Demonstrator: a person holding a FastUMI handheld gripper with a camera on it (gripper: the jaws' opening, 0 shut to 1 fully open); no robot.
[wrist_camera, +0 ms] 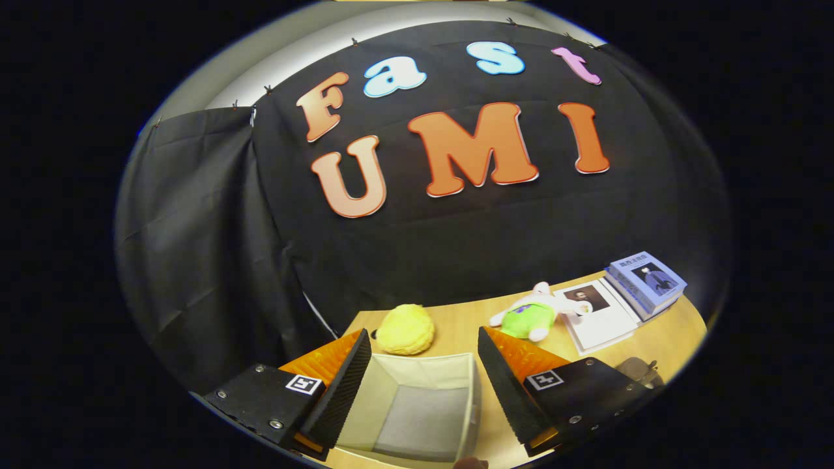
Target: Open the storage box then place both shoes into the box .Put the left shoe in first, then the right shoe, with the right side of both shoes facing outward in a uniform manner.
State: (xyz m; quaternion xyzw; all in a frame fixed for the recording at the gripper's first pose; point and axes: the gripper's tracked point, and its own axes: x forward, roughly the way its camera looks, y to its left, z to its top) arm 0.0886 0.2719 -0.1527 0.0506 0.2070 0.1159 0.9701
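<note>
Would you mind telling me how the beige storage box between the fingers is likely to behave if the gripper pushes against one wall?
The storage box looks like fabric with thin walls, so a wall would probably flex inward. It stands open with nothing visible inside, so it is likely light and may slide on the smooth wooden table. The gripper is open above it.

Recording booth: black cloth wall [456, 241], wooden table [456, 326].
</note>
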